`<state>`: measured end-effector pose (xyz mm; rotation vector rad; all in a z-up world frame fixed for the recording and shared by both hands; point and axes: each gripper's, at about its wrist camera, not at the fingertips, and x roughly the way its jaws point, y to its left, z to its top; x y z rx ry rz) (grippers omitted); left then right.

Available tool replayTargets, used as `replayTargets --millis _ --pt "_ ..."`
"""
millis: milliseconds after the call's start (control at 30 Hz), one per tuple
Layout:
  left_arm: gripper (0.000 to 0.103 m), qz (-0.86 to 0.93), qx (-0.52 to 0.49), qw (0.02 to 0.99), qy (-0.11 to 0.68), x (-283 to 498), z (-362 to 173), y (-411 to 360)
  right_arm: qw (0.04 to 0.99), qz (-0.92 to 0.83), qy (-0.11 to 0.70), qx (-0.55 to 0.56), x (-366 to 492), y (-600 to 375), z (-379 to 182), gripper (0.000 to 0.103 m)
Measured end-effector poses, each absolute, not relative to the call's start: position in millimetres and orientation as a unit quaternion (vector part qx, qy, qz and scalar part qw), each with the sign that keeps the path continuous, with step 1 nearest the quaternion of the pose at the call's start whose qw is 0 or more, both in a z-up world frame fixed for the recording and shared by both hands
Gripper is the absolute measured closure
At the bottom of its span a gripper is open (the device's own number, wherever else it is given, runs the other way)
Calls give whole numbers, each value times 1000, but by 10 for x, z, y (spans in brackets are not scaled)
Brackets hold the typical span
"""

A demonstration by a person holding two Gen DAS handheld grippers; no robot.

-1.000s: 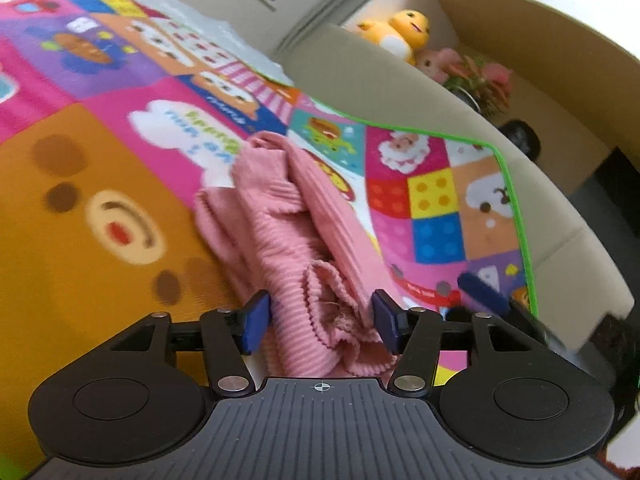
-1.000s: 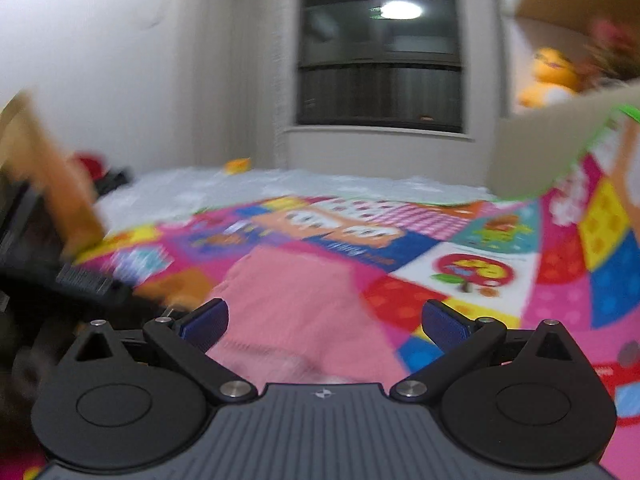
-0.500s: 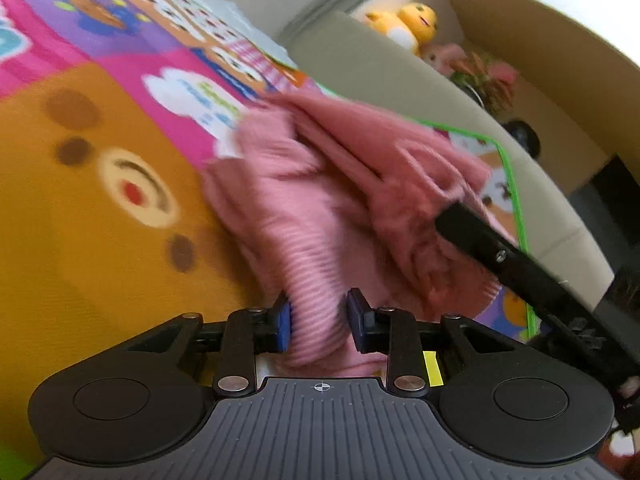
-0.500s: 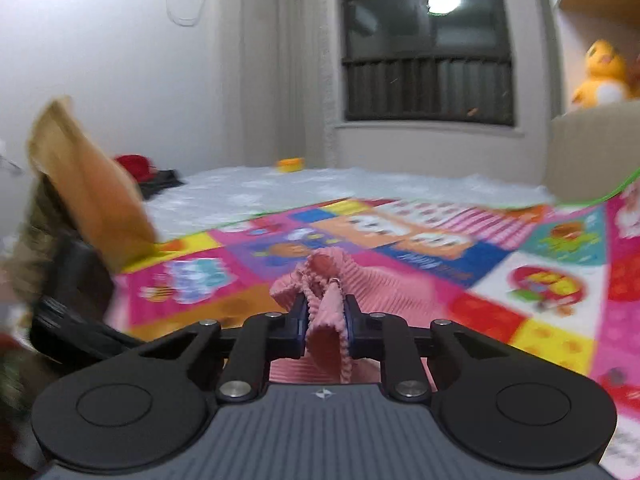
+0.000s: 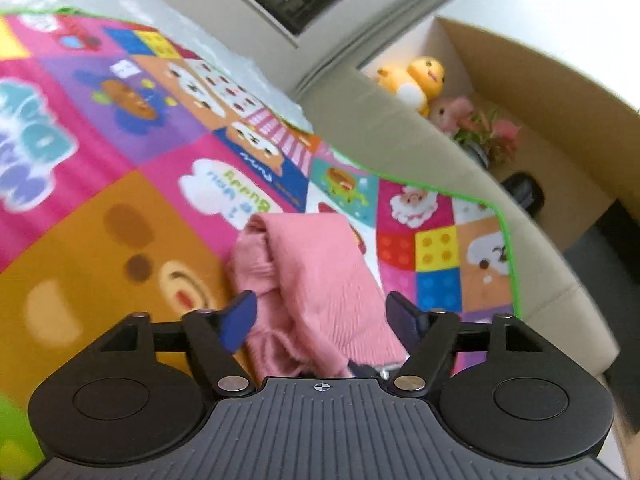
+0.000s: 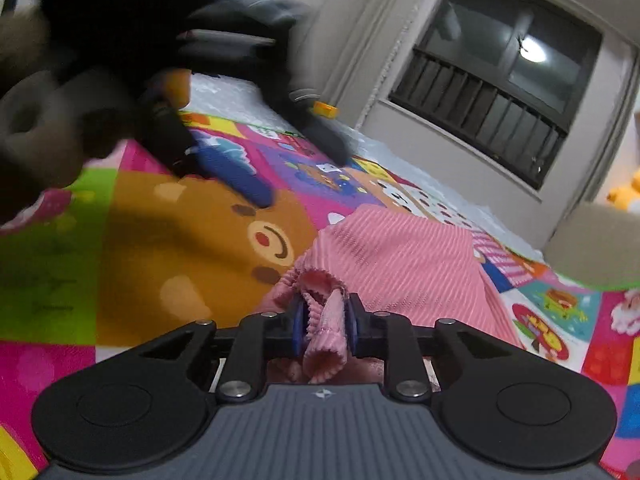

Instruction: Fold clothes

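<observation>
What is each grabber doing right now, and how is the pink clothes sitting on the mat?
left gripper: open, fingers apart around the cloth, not pinching.
right gripper: shut, pinching a bunched edge.
pink ribbed garment: crumpled, partly folded over, lying on the mat.
play mat: spread flat.

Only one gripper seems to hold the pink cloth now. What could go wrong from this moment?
1. The right gripper pinches only a bunched edge of the pink garment; a pull may slip it free or drag the whole piece across the play mat.
2. The left gripper is open around the garment, so nothing pins it and the fold may come out crooked.
</observation>
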<state>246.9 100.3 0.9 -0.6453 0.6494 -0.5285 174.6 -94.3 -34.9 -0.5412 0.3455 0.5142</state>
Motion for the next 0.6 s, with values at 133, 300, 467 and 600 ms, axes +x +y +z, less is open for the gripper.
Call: replayTargets --millis 133,300,467,600 --pt "36 -237 -252 864 366 2708 -155 649 916 295 207 -177 1779 -1338 -81 64" --pt "34 -241 -259 857 374 2642 -339 625 917 293 270 18 2116 -2298 252 29" --pt "34 -244 -246 858 378 2561 -306 567 915 238 307 107 2842 -2724 103 17" --pt "35 -250 -235 857 385 2456 -298 492 878 271 362 159 3099 -2651 -201 18"
